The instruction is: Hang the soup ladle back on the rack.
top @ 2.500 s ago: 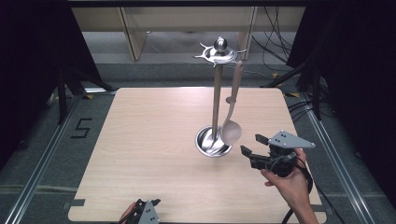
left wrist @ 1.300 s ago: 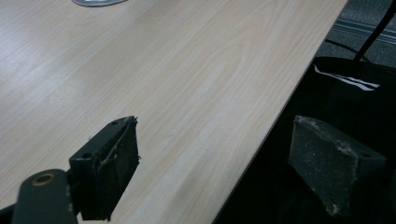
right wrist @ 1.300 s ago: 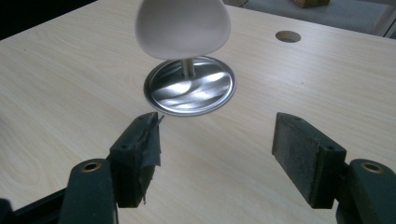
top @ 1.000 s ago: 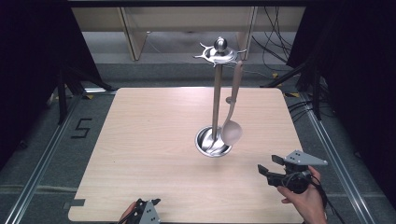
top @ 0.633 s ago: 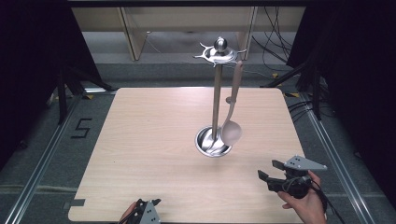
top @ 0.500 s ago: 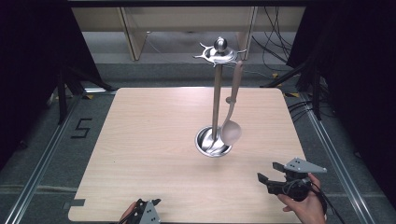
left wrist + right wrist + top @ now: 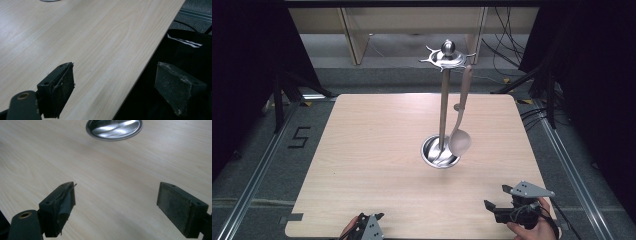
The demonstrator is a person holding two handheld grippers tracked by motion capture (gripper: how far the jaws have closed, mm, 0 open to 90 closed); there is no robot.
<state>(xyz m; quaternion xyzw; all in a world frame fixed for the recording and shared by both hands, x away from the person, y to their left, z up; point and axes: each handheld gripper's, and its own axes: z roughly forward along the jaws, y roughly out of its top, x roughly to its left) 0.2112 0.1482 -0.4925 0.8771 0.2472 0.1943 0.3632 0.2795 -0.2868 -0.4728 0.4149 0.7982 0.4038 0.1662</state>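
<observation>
Spoon hangs on the stand, far behind your right gripper, whose empty jaws have just been opening. Rest it gently; the left gripper also gapes at the table edge.

Bright overhead light on the table, dark surroundings, sharp focus.

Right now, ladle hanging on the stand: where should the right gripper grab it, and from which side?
Probably the upper handle of the ladle, just under the stand's hook ring. It hangs near vertical on the stand's right, bowl low by the base dish, so the slim straight handle suits the jaws better than the rounded bowl. Come in level from the near right, where the right gripper sits open, then lift off.
</observation>
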